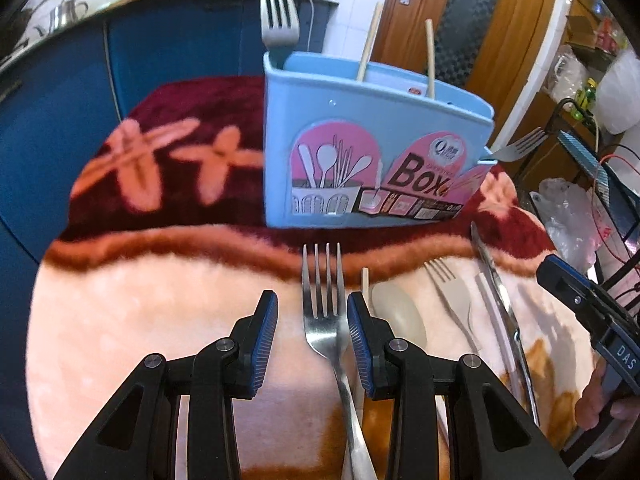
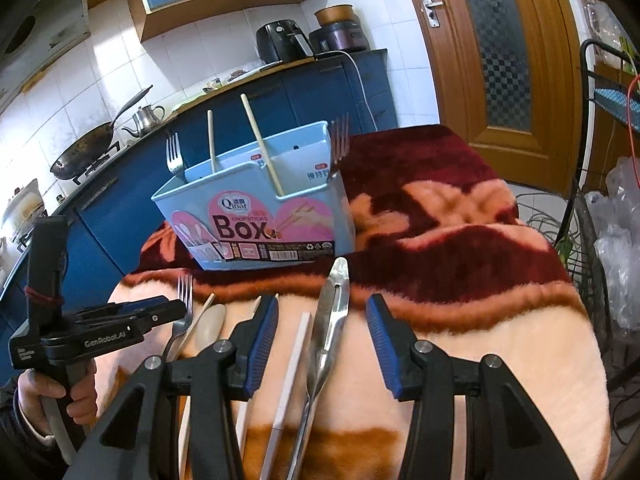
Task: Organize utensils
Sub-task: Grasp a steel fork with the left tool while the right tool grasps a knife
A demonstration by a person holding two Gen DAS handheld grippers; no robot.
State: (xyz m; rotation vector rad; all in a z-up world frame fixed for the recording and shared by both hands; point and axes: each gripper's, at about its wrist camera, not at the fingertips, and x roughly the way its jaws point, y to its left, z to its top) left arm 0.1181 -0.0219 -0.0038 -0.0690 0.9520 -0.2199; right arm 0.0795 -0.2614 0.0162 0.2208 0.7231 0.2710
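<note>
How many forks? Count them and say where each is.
4. The blue box holds a left-end fork and a right-end fork. A steel fork lies between the left gripper's fingers; a pale fork lies right of the spoon. Others may be hidden.

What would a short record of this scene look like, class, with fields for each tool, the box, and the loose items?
left tool: open, fingers either side of a metal fork lying on the blanket
right tool: open, over metal tongs and a white chopstick
box: blue, upright, behind the loose items
in box: two forks, two wooden chopsticks
also loose: pale spoon, pale fork
</note>
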